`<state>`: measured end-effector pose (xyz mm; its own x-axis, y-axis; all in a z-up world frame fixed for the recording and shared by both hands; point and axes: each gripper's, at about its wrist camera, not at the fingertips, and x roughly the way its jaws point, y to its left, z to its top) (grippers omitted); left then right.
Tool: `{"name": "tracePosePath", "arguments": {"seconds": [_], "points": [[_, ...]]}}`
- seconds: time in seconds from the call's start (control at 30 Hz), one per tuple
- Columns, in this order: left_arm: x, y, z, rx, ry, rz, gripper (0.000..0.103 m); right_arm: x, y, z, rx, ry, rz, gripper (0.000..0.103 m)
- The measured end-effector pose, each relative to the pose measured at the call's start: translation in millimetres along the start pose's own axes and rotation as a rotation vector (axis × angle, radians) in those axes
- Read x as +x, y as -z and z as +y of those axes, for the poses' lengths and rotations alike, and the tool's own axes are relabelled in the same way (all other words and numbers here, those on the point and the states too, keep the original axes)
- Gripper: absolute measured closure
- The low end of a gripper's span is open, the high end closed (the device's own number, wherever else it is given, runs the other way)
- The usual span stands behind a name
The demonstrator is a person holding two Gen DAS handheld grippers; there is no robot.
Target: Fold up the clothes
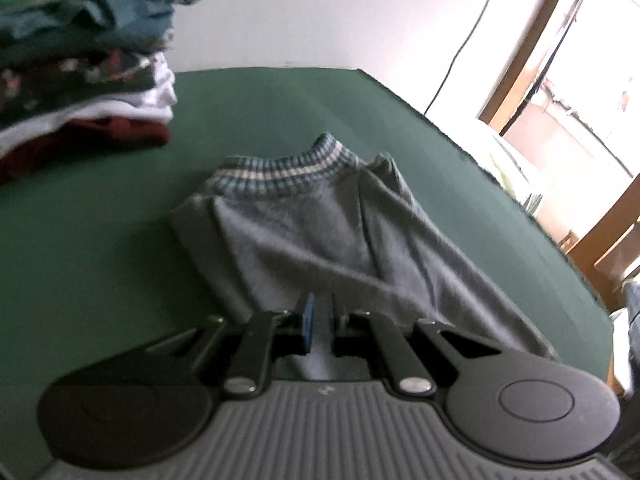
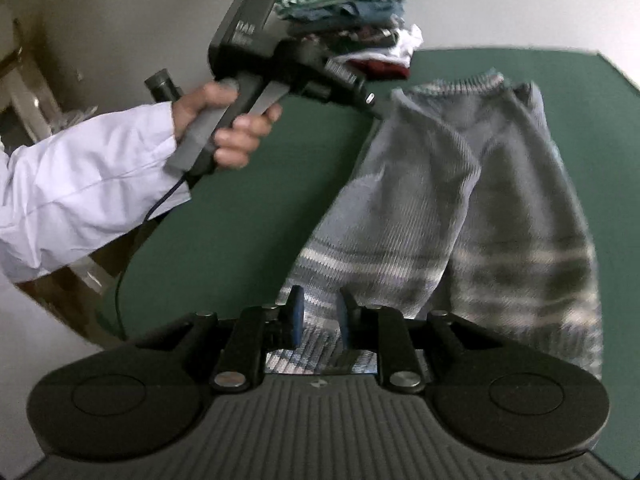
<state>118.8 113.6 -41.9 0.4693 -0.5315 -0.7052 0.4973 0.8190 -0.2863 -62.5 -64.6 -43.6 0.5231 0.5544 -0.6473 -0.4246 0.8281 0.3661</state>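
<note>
Two hand-held grippers over a green table (image 1: 100,240), right gripper (image 2: 320,314) jaws slightly apart around the striped hem of a grey knit sweater (image 2: 460,200), left gripper (image 1: 318,320) clamped on its fabric, stack of folded clothes (image 1: 80,80) beyond at the far edge.

Little here can be read. The left gripper's housing (image 2: 244,32) — seen from the right wrist, held above the left edge of the green table — carries pale lettering on its dark side, too blurred to make out. A small pale emblem sits on the ribbed grey body of each gripper (image 1: 323,391) — a mark, not legible text.
</note>
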Motion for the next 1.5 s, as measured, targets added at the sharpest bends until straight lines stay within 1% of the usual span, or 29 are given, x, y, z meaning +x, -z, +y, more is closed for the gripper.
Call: {"name": "tracePosePath", "arguments": {"seconds": [0.03,0.13,0.2,0.23,0.3,0.43,0.53,0.6,0.73,0.77,0.8,0.83,0.87,0.93,1.07,1.13,1.2,1.27,1.33,1.37,1.43,1.5], "points": [[8,-2,-1,0.001,-0.015,-0.002,0.096,4,2,-3,0.021,-0.004,0.009,0.083],[32,-9,6,0.0,-0.092,-0.014,0.096,16,7,-10,0.075,-0.015,0.035,0.083],[43,-13,17,-0.014,-0.116,-0.032,0.095,17,11,-12,0.096,-0.022,0.038,0.078],[46,-14,23,-0.03,-0.116,-0.042,0.096,16,13,-12,0.106,-0.026,0.035,0.078],[48,-16,32,-0.067,-0.114,-0.055,0.097,15,18,-13,0.125,-0.034,0.031,0.078],[49,-20,39,-0.079,-0.123,-0.067,0.097,2,33,-9,0.146,-0.044,0.018,0.079],[51,-23,38,-0.065,-0.16,-0.071,0.097,-6,44,-6,0.16,-0.063,0.008,0.079],[52,-19,38,-0.069,-0.166,-0.08,0.097,-8,49,-5,0.164,-0.076,0.002,0.08],[39,-15,19,-0.025,-0.204,-0.083,0.097,-15,56,-4,0.157,-0.09,0.007,0.08],[26,-11,13,-0.031,-0.189,-0.11,0.097,-16,53,-3,0.155,-0.082,0.016,0.082],[12,-6,7,-0.036,-0.168,-0.145,0.088,-19,51,-1,0.147,-0.07,0.015,0.082],[0,0,-1,-0.033,-0.145,-0.164,0.077,-22,48,0,0.14,-0.06,0.015,0.082],[-11,8,-9,-0.018,-0.123,-0.17,0.072,-24,48,1,0.136,-0.057,0.011,0.082],[-28,29,-26,0.019,-0.091,-0.17,0.071,-28,48,2,0.128,-0.054,0.006,0.08],[-41,67,-49,0.066,-0.025,-0.103,0.071,-28,55,0,0.134,-0.076,0.05,0.081],[-40,85,-56,0.1,-0.037,-0.071,0.07,-28,56,-1,0.131,-0.089,0.065,0.081],[-36,99,-54,0.084,-0.024,-0.039,0.07,-28,57,-2,0.128,-0.102,0.079,0.081],[-39,107,-55,0.099,-0.024,-0.044,0.069,-29,58,-3,0.135,-0.106,0.087,0.081],[-44,114,-56,0.125,-0.028,-0.057,0.06,-30,61,-3,0.145,-0.11,0.092,0.081],[-46,117,-57,0.129,-0.022,-0.059,0.058,-31,63,-3,0.146,-0.112,0.093,0.081],[-53,123,-56,0.124,-0.009,-0.05,0.051,-34,65,-5,0.14,-0.12,0.095,0.081],[-54,129,-55,0.101,-0.003,-0.014,0.049,-36,67,-7,0.135,-0.128,0.096,0.081]]}}
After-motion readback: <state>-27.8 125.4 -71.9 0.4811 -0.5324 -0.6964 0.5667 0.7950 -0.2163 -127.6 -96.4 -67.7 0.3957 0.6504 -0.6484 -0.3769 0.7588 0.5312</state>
